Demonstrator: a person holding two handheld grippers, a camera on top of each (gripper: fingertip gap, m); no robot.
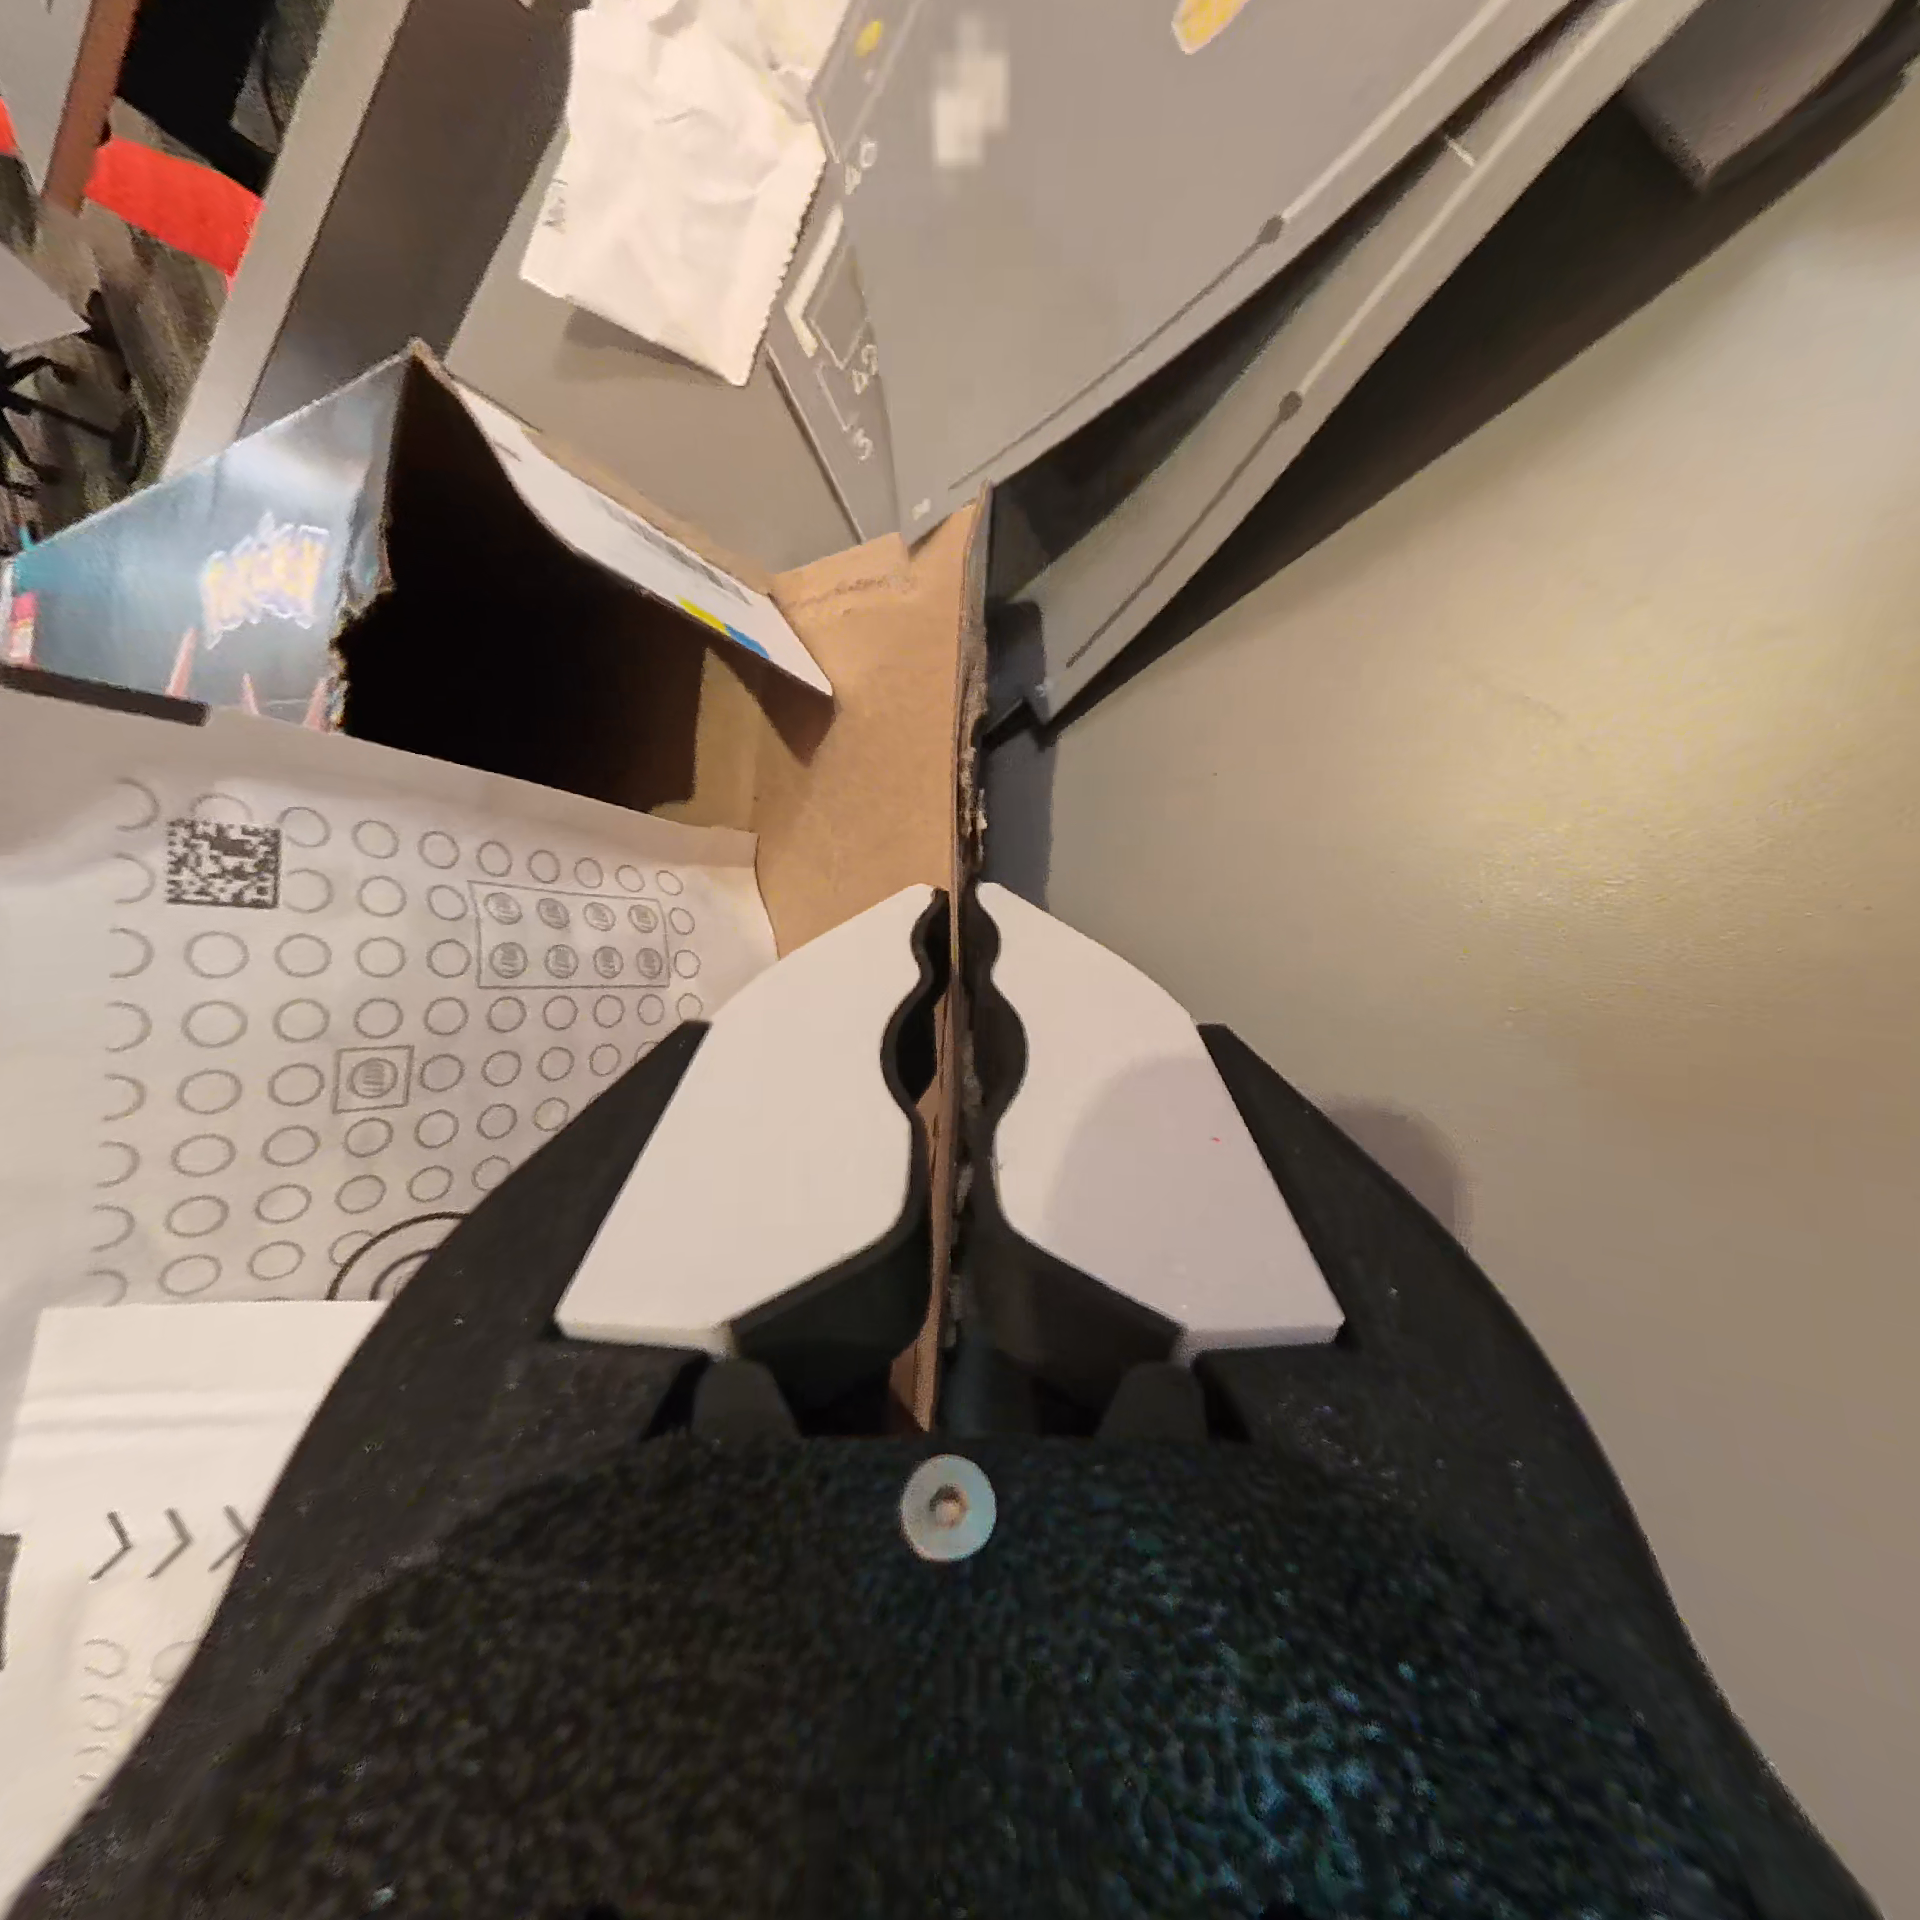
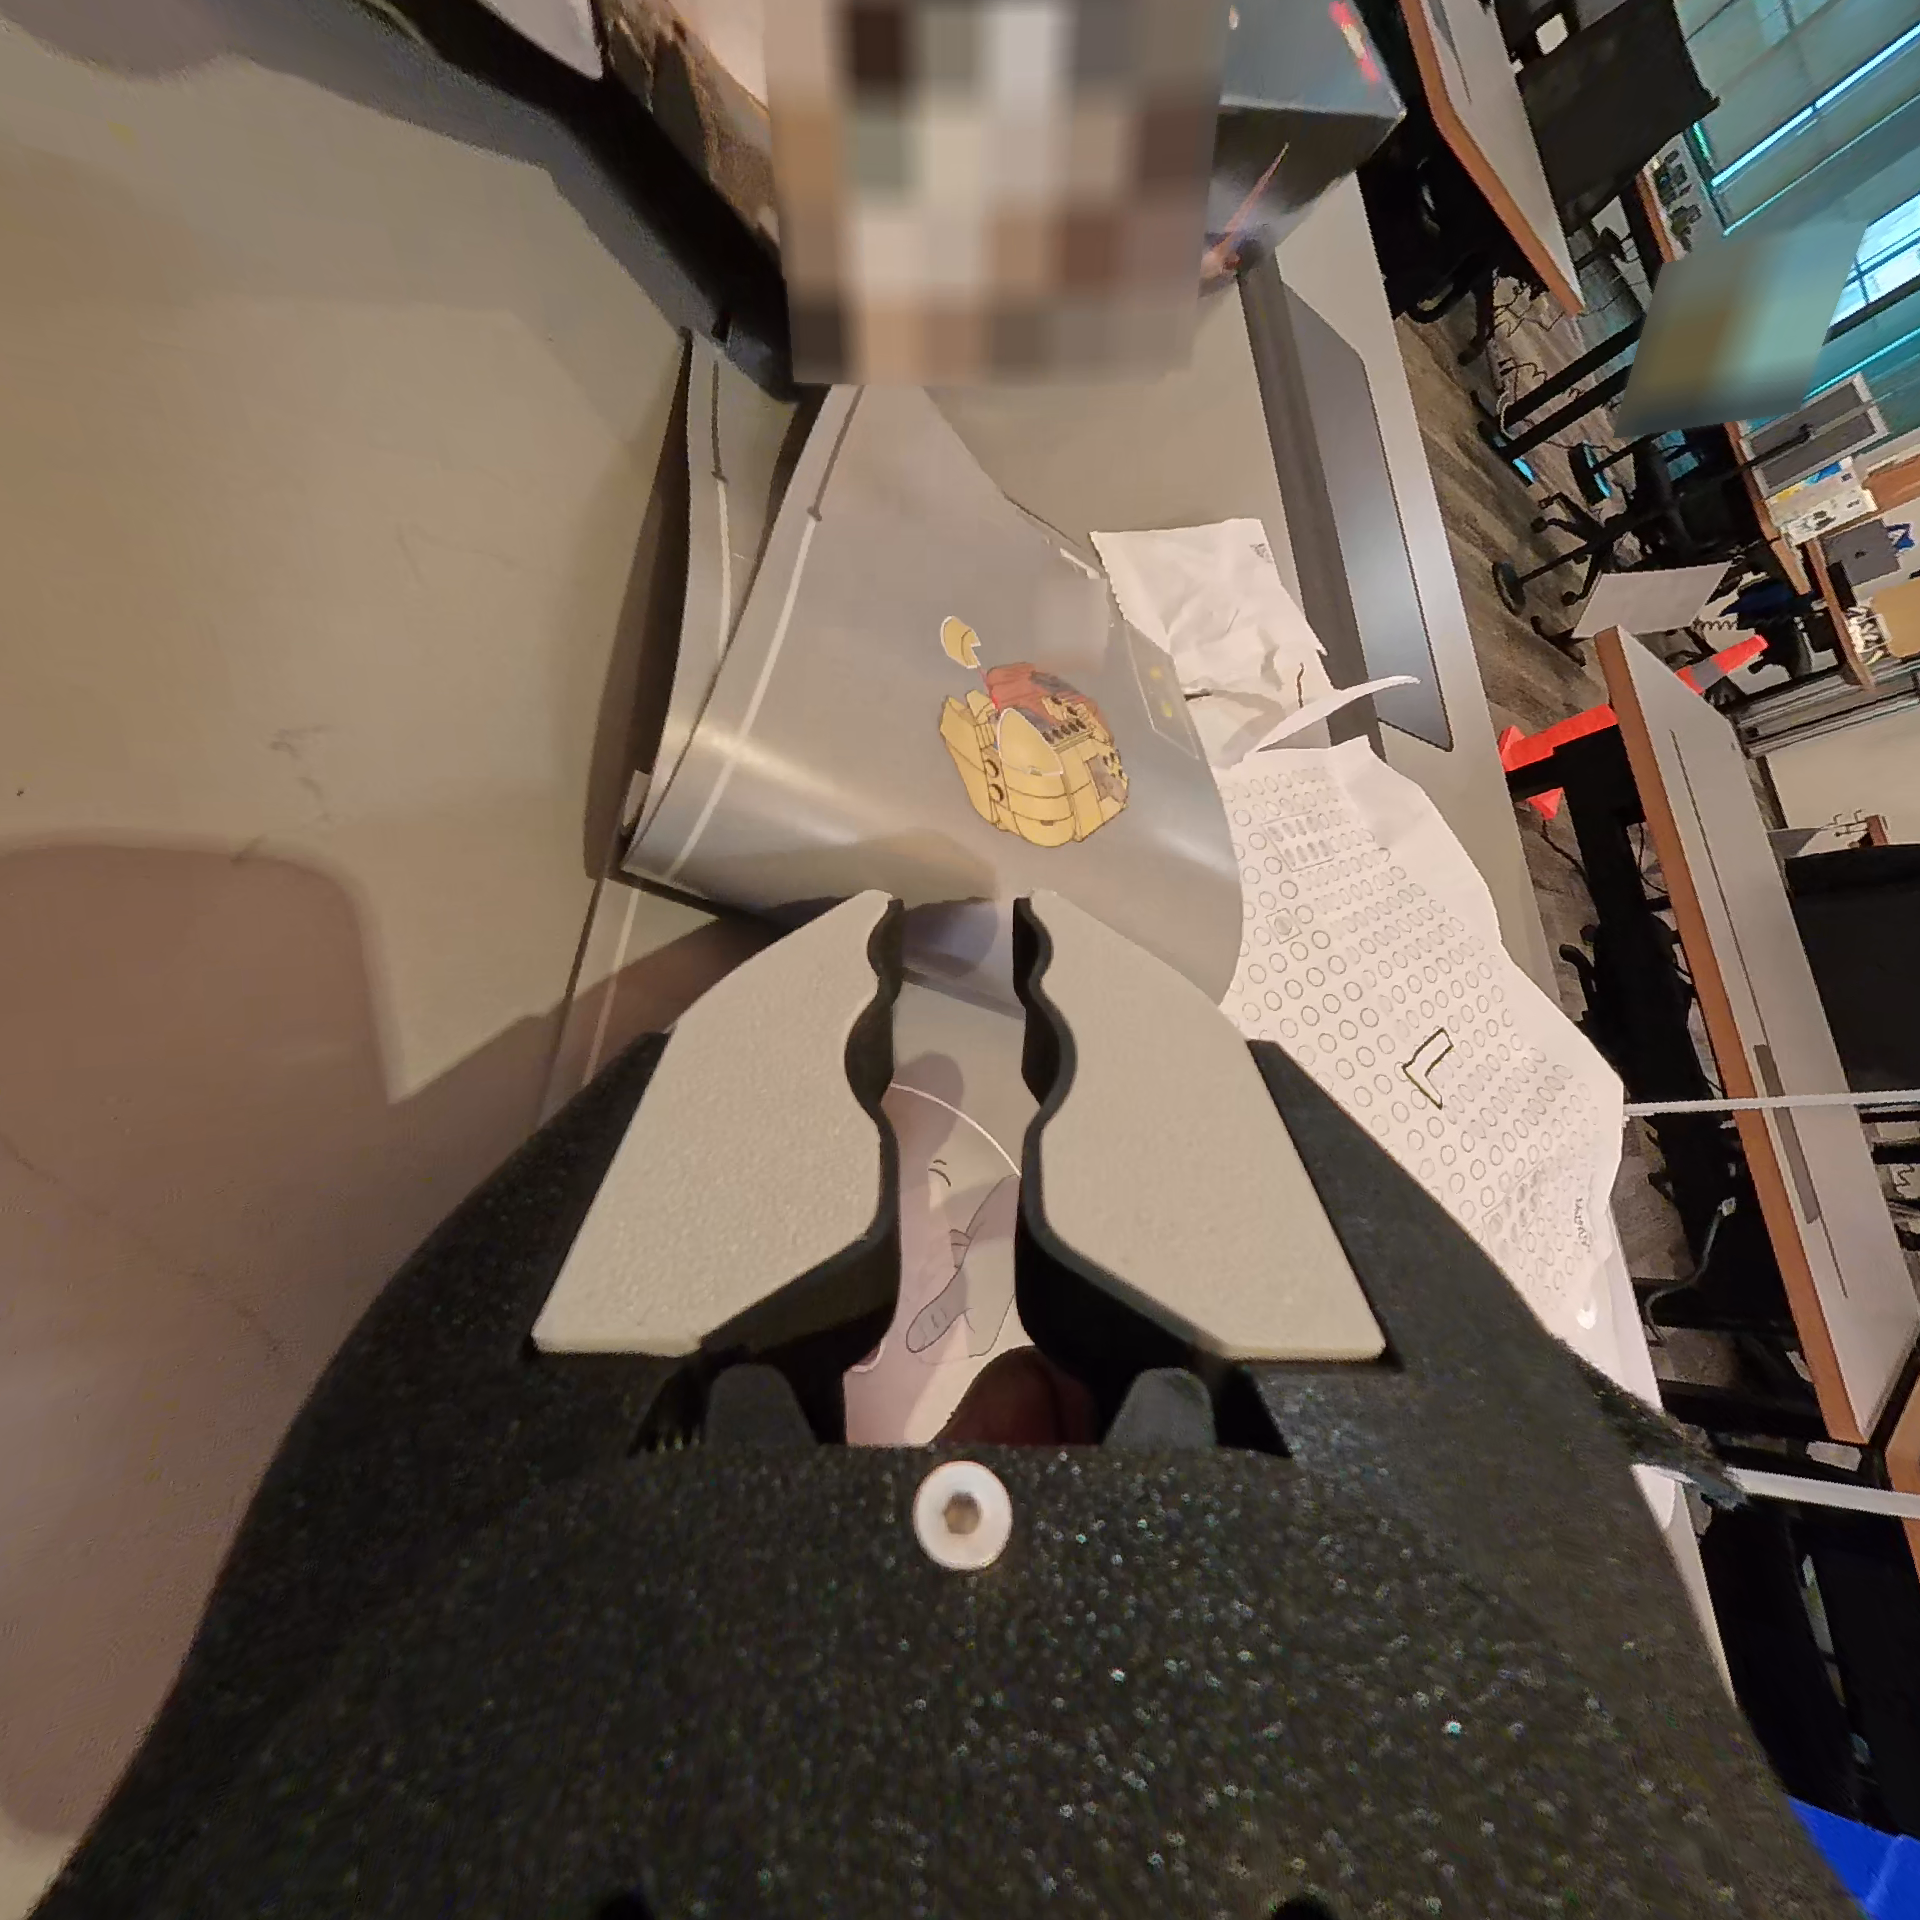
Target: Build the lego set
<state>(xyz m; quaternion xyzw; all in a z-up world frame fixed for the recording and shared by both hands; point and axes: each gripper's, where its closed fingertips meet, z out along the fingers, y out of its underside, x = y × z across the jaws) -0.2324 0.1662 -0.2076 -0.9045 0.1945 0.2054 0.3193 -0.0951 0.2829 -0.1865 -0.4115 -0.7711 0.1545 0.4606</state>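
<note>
Left gripper (image 1: 954, 904): nearest the camera, its white fingers (image 1: 831, 1091) are closed tight on the edge of a brown cardboard flap (image 1: 873, 727), which runs edge-on straight between the pads and out ahead of the tips.
Box (image 1: 499, 623): the flap belongs to a torn-open printed box lying ahead and to the left of that gripper, its dark mouth facing the camera.
Left of that gripper: white paper bags (image 1: 343, 1018) printed with rings lie flat on the counter (image 1: 1455, 935), touching the box.
Right gripper (image 2: 954, 914): its fingers (image 2: 748, 1143) stand partly apart. A glossy grey booklet page (image 2: 935, 727) curls up just ahead of the tips and runs beneath the gap; whether the pads press on it cannot be told.
Right of that gripper: more ring-printed paper (image 2: 1382, 987) lies beside the booklet.
Doing it well (a judgement): the flap is thin and ragged along its torn edge, so a steady pull in line with the fingers should suit it better than a twist, which could tear it.
</note>
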